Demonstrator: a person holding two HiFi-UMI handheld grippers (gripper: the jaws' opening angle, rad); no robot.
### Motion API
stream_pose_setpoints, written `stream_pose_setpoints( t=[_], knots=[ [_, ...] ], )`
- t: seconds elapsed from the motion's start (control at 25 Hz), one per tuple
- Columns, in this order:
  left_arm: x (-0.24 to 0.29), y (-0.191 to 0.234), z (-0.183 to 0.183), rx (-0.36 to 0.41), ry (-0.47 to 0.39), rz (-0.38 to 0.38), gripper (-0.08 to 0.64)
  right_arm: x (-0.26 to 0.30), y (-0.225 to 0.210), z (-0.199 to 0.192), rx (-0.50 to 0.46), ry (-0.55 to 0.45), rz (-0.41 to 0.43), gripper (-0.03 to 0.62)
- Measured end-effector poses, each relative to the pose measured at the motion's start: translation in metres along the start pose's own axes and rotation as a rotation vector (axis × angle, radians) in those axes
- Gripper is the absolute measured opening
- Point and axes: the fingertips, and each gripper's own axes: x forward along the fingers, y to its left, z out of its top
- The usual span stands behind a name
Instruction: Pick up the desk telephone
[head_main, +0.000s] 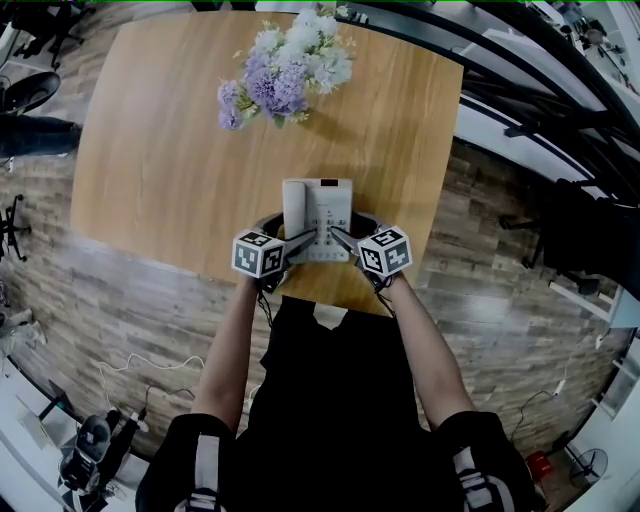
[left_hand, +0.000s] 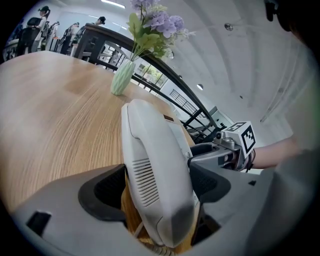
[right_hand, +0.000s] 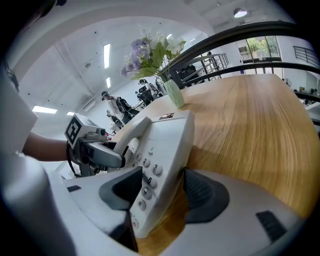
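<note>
The white desk telephone (head_main: 328, 212) rests on the wooden table (head_main: 150, 150) close to its near edge, with its handset (head_main: 294, 208) on the left side. My left gripper (head_main: 300, 240) straddles the handset (left_hand: 155, 170); its right pad lies against it, while a strip of wood shows at the left pad, so it is open. My right gripper (head_main: 340, 238) straddles the keypad side of the telephone (right_hand: 160, 150). In the right gripper view the right gripper (right_hand: 161, 190) has its jaws spread wide, one pad over the keys and one beside the base's right edge.
A pale green vase of purple and white flowers (head_main: 285, 65) stands on the far half of the table, well behind the phone. The table's near edge (head_main: 330, 300) lies just under my wrists. A black railing (right_hand: 240, 35) runs beyond the table's far side.
</note>
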Motion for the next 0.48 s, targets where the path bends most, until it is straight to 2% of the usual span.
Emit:
stream_pose_setpoints(
  t=[0.24, 0.48],
  knots=[
    [0.0023, -0.0009, -0.0009, -0.012, 0.031, -0.023, 0.388, 0.0018, 0.0001, -0.0031, 0.055, 0.004, 0.030, 0.258],
    [0.0059, -0.0019, -0.0015, -0.065, 0.047, -0.052, 0.396, 0.0029, -0.0008, -0.0071, 0.199, -0.014, 0.080, 0.258]
  ],
)
